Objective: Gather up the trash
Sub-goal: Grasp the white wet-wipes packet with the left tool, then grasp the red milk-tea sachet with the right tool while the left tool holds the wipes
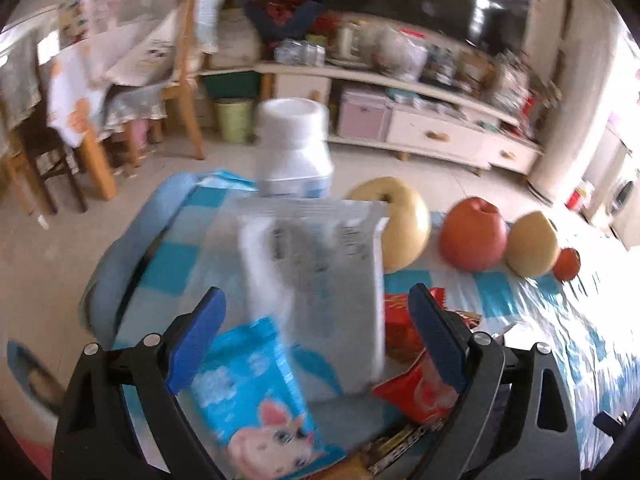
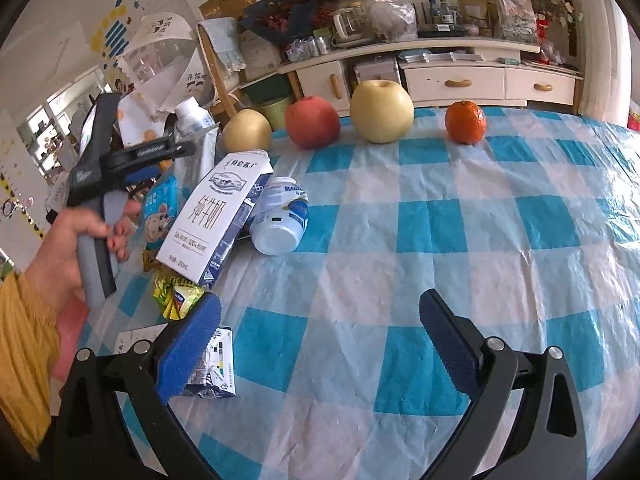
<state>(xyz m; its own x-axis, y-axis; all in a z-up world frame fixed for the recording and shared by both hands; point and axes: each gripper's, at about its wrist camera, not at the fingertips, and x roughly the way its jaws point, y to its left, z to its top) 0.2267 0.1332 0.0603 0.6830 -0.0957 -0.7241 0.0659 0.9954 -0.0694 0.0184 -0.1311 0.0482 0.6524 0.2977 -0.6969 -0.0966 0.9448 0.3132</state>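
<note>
Both my left gripper (image 1: 314,320) and right gripper (image 2: 320,320) gape wide, empty; wrappers and the milk carton (image 2: 212,216) still litter the tabletop (image 2: 440,240).

Blue-and-white checked tablecloth (image 2: 440,216)

Both tongs stand wide open: the left tongs (image 1: 316,320) tilted forward, gripped by the person's left hand (image 2: 86,240) in a yellow sleeve (image 2: 24,344), the right tongs (image 2: 320,328) hovering level alongside.
</note>
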